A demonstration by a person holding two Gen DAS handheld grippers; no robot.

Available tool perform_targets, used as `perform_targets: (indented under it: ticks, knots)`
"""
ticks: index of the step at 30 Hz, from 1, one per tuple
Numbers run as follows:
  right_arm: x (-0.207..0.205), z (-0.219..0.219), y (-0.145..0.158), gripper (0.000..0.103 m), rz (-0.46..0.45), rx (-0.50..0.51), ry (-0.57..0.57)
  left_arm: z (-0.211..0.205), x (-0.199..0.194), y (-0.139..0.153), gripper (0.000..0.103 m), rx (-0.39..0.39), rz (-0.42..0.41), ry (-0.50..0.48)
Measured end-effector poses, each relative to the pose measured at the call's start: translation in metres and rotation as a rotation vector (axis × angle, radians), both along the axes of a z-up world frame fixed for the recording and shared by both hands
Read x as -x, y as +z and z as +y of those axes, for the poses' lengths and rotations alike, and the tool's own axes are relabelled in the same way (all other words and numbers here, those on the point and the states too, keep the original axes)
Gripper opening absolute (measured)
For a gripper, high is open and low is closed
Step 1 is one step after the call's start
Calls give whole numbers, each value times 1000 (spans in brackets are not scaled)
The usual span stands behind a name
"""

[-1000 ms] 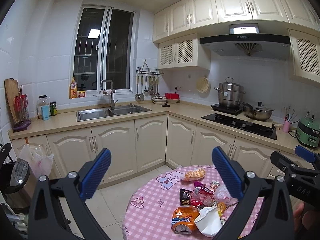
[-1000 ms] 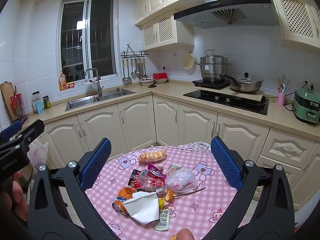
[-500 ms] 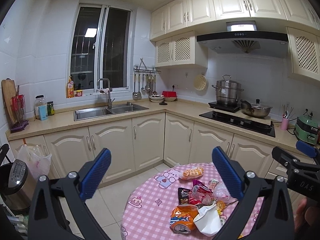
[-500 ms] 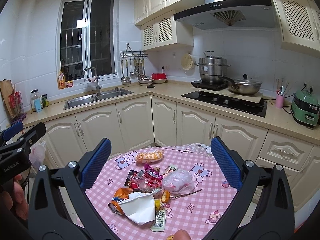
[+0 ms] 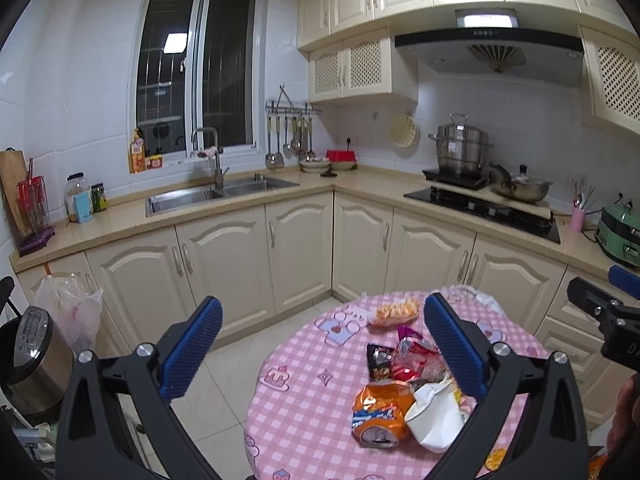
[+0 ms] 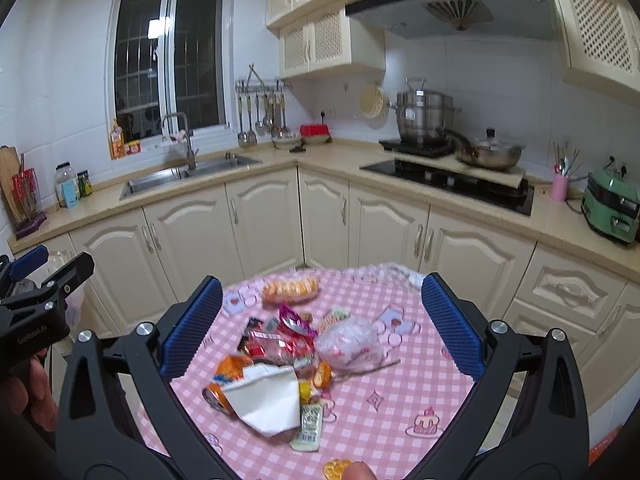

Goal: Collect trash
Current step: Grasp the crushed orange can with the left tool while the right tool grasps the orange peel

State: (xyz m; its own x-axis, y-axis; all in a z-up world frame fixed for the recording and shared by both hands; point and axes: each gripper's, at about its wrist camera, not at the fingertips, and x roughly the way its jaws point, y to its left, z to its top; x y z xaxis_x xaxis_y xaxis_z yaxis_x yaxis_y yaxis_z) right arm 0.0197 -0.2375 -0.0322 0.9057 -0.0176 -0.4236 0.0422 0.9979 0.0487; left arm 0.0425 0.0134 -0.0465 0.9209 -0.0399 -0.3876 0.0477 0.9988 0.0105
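While both tools hang in the air above the round table (image 6: 400, 408), the left gripper (image 5: 320, 340) has its blue pads spread wide with nothing between them, and the right gripper (image 6: 320, 320) is just as wide apart and empty. Neither touches the table or anything on it.

Closest on the table's pink checked cloth, near its front edge, lies an orange slice (image 6: 335, 469). Just beyond it sits a small printed packet (image 6: 308, 426), touching a crumpled white paper cup (image 6: 268, 398). A crushed orange can (image 5: 378, 410) lies against the cup's left side, its open end facing outward. Behind the cup, toward the table's middle, red and purple snack wrappers (image 6: 280, 336) are heaped together, with a wadded clear plastic bag (image 6: 350, 344) just to their right and a thin stick (image 6: 368, 370) poking out from under the bag. Farther back, near the table's far edge, a packet of orange biscuits (image 6: 290, 289) lies apart from the heap.

Left of the table, a white plastic bag (image 5: 70, 308) hangs on a cabinet door, beside a steel bin (image 5: 34, 356) on the floor. Beyond the table runs the counter (image 6: 320, 160) with the sink (image 6: 188, 174) and the stove (image 6: 448, 180).
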Motion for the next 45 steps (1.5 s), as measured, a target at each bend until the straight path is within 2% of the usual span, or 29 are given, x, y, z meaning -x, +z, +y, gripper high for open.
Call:
perform_targets:
  ticks: [4,10,13,17,21,25,35,37,38,39,40,41,42,43,45]
  knots:
    - [-7,-9,-37,98,105,4,-11,4,-17,-34,99,-19,85,-3]
    - [-17,-25,-97,98,274,-6,-35,8,-42,-105,99,-60,240,-37]
    - [-18,-32,-123,98,340,-20,-42,6,-51,-141,98,-62,326,-90]
    - [-15,-37,-160,98,444,-53,-38,-6,-50,-172,98,-72,386,-195]
    - [-9,-39,-187,98,519,-66,-37,-33,-42,-194,99,-186,383,-285]
    - [-8,-39,-199,98,549,-78,-36,-55,-41,-205,99,-277,377,-343]
    - [-8,-33,-223,97,603,-85,-2,-82,-64,-215,99,-397,313,-362]
    - [-8,-33,-225,92,603,-73,-3,-85,-68,-215,98,-404,306,-375]
    - [-7,-32,-225,87,600,-61,-2,-86,-70,-216,98,-407,308,-374]
    - [-6,-31,-224,79,597,-53,6,-87,-73,-216,90,-402,314,-380]
    - [-4,-30,-223,76,594,-47,11,-87,-75,-217,73,-394,325,-390]
    - [-3,-30,-223,68,593,-39,13,-87,-78,-219,65,-384,347,-394]
    - [-1,-29,-223,60,593,-24,17,-87,-81,-222,60,-378,364,-387]
    - [1,-29,-222,57,592,-19,28,-86,-81,-222,60,-374,360,-387]
    - [4,-29,-221,40,588,-20,39,-84,-81,-222,60,-363,359,-390]
